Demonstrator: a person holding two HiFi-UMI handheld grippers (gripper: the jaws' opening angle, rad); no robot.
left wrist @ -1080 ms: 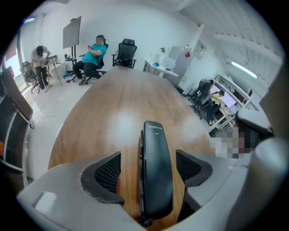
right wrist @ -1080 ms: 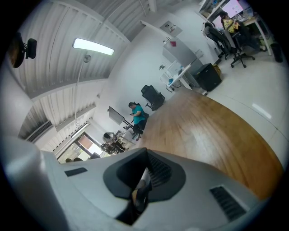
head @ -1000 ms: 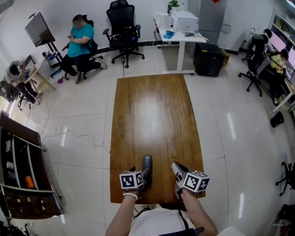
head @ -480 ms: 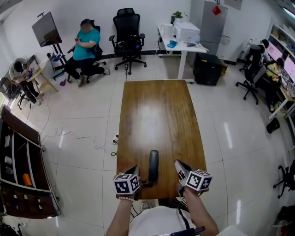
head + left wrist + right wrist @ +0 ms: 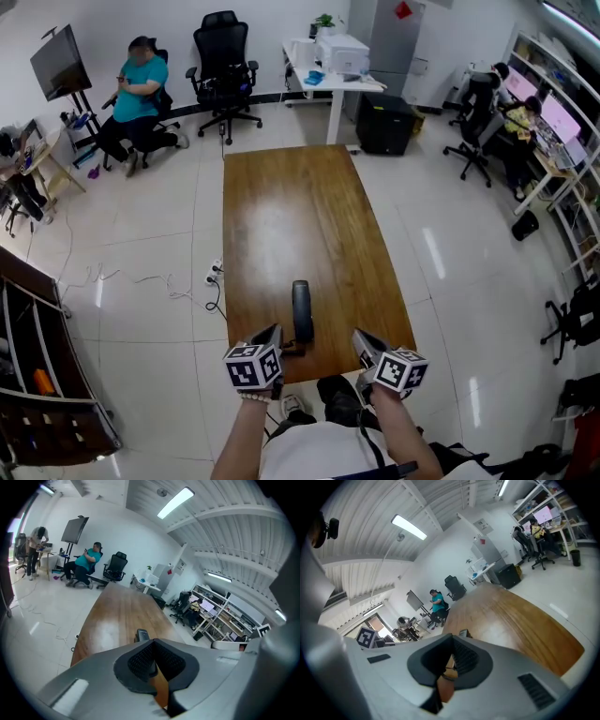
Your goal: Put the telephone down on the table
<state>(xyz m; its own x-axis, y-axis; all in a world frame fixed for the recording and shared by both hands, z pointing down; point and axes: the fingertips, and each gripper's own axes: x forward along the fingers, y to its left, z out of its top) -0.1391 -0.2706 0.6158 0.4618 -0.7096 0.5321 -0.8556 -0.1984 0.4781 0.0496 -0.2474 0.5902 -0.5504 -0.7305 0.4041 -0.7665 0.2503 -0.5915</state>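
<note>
Standing by the table (image 5: 291,216), I count one of it, long and brown, with one telephone (image 5: 301,311) on it. The dark handset lies flat on the wood, lengthwise, about midway between the table's long edges and close to its near short edge. Beyond it, a long stretch of open wood runs to the far end, with a pale glare in the middle.

There are two grippers, both at the near short edge. The left gripper (image 5: 273,331) has its jaws pressed together with nothing between them; its tip sits just left of the telephone's near end, apart from it. The right gripper (image 5: 360,337) also looks pressed together and empty, farther from the handset on the other side. Each carries one marker cube.

Both long sides of the table have wide white floor tiles (image 5: 450,244) to walk on. On the left side, one thin cable (image 5: 141,277) trails across them to a plug block (image 5: 215,274) near the table edge, and dark shelving (image 5: 42,366) stands farther out. Past the far end I see one unoccupied black office chair (image 5: 223,58), one seated person in a teal top (image 5: 139,82), one screen on a stand (image 5: 58,60) and one white desk (image 5: 330,79) with a printer (image 5: 341,51). Off the right side, two people sit at a workbench (image 5: 525,112), well apart from the table.
</note>
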